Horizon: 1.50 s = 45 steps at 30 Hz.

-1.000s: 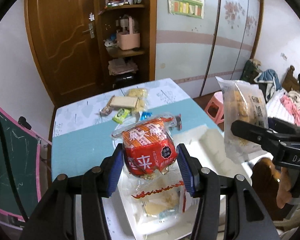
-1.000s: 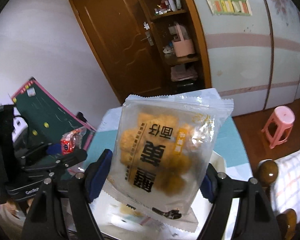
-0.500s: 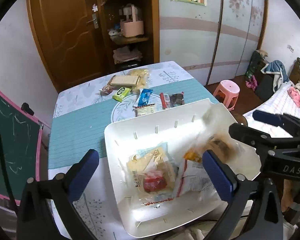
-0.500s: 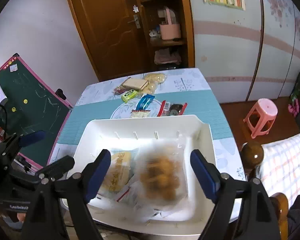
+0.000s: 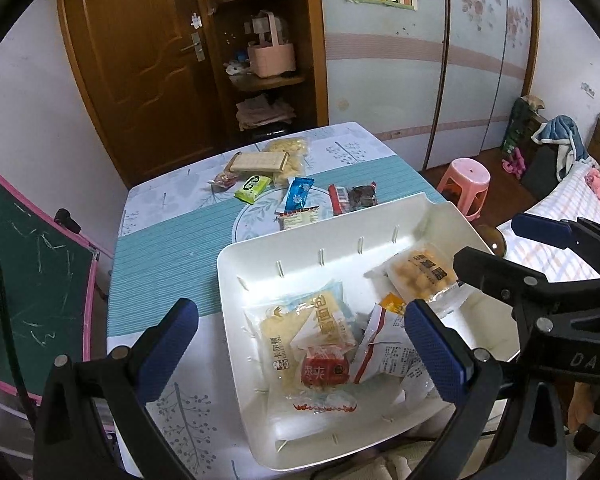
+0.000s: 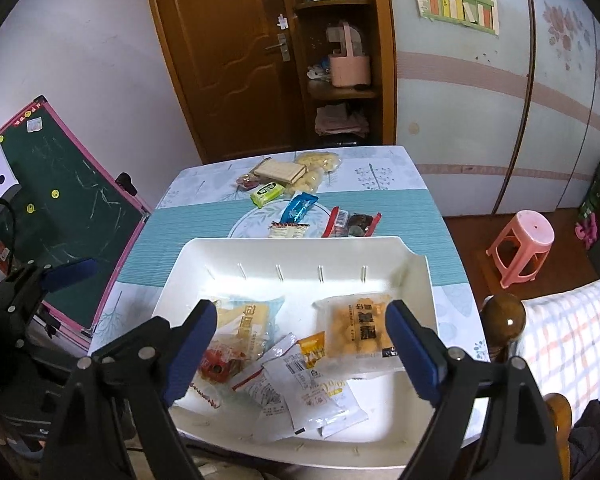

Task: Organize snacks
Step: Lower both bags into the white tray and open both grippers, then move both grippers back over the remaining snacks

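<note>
My left hand-held gripper (image 5: 300, 344) is spread wide, holding nothing | my right hand-held gripper (image 6: 300, 344) is spread too, holding nothing | the red snack pack (image 5: 325, 372) and the yellow snack bag (image 6: 358, 330) lie in the white tray (image 6: 260, 252) | more snacks (image 6: 298, 206) sit on the table (image 5: 172, 248) at 12 o'clock from the tray

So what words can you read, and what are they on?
"DAS": on the right gripper, seen from the left wrist camera.
"卡尔顿": on the bread packet in the tray.
"0%": on the white packet.
The poster and the red packet are too blurred to read.
</note>
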### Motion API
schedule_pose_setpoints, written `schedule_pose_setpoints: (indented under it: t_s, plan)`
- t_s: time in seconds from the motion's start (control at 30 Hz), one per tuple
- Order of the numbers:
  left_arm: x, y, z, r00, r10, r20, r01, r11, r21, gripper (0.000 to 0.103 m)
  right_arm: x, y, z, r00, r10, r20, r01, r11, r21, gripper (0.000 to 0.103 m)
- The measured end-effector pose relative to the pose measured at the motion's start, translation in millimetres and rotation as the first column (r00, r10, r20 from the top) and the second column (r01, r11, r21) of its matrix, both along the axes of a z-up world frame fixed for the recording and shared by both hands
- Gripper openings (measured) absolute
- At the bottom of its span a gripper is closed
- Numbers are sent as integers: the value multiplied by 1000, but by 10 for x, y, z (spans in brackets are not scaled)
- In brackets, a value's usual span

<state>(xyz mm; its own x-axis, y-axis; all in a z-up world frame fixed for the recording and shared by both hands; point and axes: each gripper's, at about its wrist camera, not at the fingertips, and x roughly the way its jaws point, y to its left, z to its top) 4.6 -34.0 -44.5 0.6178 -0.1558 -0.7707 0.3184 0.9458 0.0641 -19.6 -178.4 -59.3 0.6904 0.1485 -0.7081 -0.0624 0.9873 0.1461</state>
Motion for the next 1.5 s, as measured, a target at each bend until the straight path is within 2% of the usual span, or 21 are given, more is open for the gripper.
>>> schedule_pose_setpoints:
  t_s: [0.5, 0.77, 1.03, 1.23, 1.3, 1.33, 1.4, 1.5]
  plan:
    - [30, 67, -39, 999, 28, -19, -29, 999, -15, 102, 49, -95, -118, 999, -19, -51, 21, 999, 48, 87]
    - [129, 195, -80, 997, 72, -41, -74, 995, -62, 102, 144, -113, -227, 995, -18, -102, 24, 998, 62, 87]
    - [288, 282, -145, 993, 102, -57, -106, 991, -77, 102, 283, -107, -295, 990, -15, -140, 24, 998, 60, 87]
    - [468, 292, 2, 992, 128, 14, -126, 988, -84, 102, 435, -214, -329, 984, -50, -170, 63, 996, 69, 87]
    - [546, 303, 86, 990, 132, 43, -127, 987, -93, 102, 523, -291, -349, 978, -40, -203, 67, 989, 132, 87]
    - [588, 312, 128, 989, 137, 62, -131, 987, -96, 102, 598, -344, -382, 972, -12, -234, 60, 978, 199, 87]
    - [659, 329, 203, 985, 150, 90, -141, 985, -97, 102, 693, -407, -406, 967, -2, -256, 68, 967, 247, 86]
    - [828, 386, 322, 980, 157, 126, -143, 983, -114, 102, 796, -429, -281, 978, -13, -208, 56, 978, 201, 86]
